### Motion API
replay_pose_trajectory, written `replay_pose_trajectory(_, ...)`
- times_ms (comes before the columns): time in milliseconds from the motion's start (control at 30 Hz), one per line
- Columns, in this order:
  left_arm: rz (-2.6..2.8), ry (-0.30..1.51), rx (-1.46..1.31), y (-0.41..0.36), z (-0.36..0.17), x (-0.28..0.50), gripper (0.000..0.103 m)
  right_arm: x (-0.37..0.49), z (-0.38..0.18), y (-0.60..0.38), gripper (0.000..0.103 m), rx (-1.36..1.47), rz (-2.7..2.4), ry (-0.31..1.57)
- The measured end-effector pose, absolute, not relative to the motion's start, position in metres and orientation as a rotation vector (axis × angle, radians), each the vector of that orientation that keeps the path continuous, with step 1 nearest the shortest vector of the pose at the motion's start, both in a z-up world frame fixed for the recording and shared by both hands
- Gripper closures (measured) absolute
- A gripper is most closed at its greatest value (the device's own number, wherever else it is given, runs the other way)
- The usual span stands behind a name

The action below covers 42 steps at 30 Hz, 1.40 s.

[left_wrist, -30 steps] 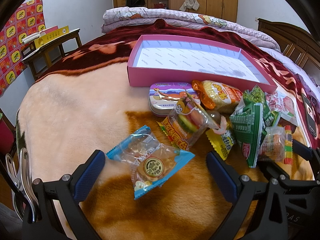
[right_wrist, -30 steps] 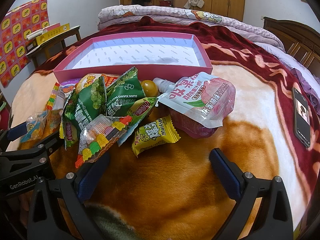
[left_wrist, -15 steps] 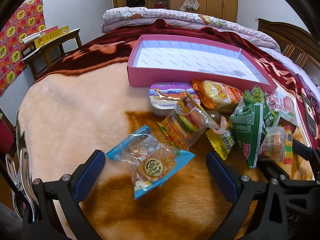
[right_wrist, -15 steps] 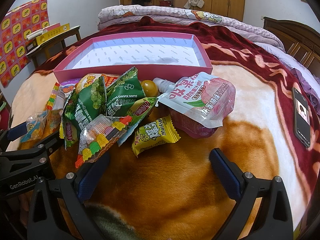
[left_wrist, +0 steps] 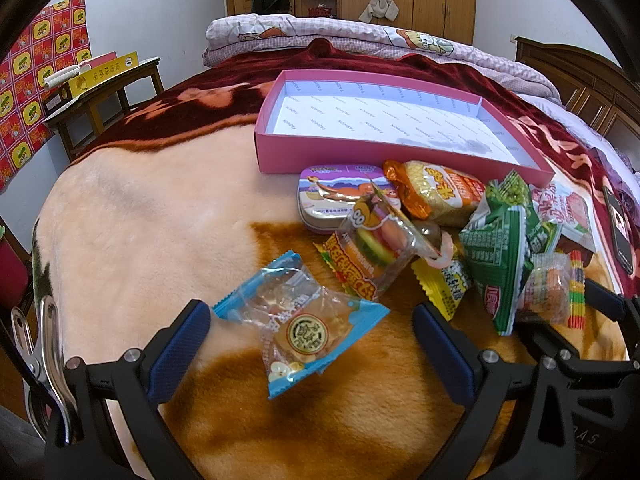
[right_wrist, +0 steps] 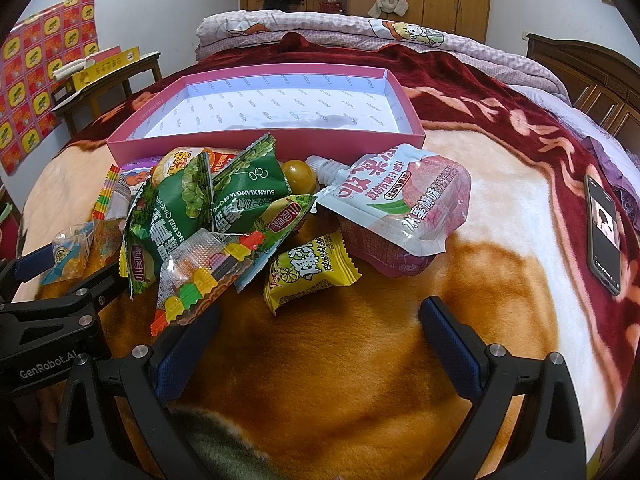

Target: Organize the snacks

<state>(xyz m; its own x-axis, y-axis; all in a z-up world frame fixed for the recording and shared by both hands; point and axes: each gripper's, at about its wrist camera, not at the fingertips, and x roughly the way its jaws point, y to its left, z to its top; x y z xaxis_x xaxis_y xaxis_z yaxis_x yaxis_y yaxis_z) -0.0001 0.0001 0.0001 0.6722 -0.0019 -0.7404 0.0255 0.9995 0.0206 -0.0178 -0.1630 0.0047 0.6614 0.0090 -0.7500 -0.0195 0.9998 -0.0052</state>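
**Snacks heaped before an empty box, both tongs waiting**

The snacks lie in a loose heap on the bed's plush blanket (right_wrist: pixel 360 380), just in front of the pink box (left_wrist: pixel 280 156), whose white lining is bare: nothing has gone in yet. Nearest the left tongs (left_wrist: pixel 312 344) is a blue-edged clear packet (left_wrist: pixel 304 328), lying between the spread fingers but touched by neither. Behind it sit a burger gummy pack (left_wrist: pixel 372 248), a small picture tin (left_wrist: pixel 336 196) touching the box's front wall, an orange noodle bag (left_wrist: pixel 444 196) and green pea packets (left_wrist: pixel 500 256).

From the right wrist view, the right tongs (right_wrist: pixel 316 340) are likewise spread and hold nothing. A yellow lemon candy (right_wrist: pixel 308 272) and a rainbow-striped candy pack (right_wrist: pixel 200 280) lie just ahead of them, with a peach jelly pouch (right_wrist: pixel 404 204) beyond and a phone (right_wrist: pixel 604 232) well apart to the right.

The task looks to be at its very start, the first pick not yet made. The likely next move is to lower the left tongs onto the blue-edged packet and pinch it; the crinkly film is slippery and light, so a grip across the filled middle should hold better than one on the flat edge.

Against the frames of a second ago, nothing has shifted: same heap, same spread tongs, same poses.
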Motion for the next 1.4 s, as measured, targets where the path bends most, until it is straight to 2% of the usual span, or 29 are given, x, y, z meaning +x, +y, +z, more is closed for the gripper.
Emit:
replay_pose_trajectory(1000, -0.013, 0.839, 0.035, -0.0026, -0.0006, 0.001, 0.001, -0.0195, 0.0044, -0.1613, 0.001, -0.014, 0.014, 0.848)
replay_pose_trajectory(1400, -0.067, 0.858, 0.059, 0.0016, 0.0068, -0.0067, 0.007, -0.0257, 0.0084, -0.1646, 0.001, -0.008, 0.055, 0.869)
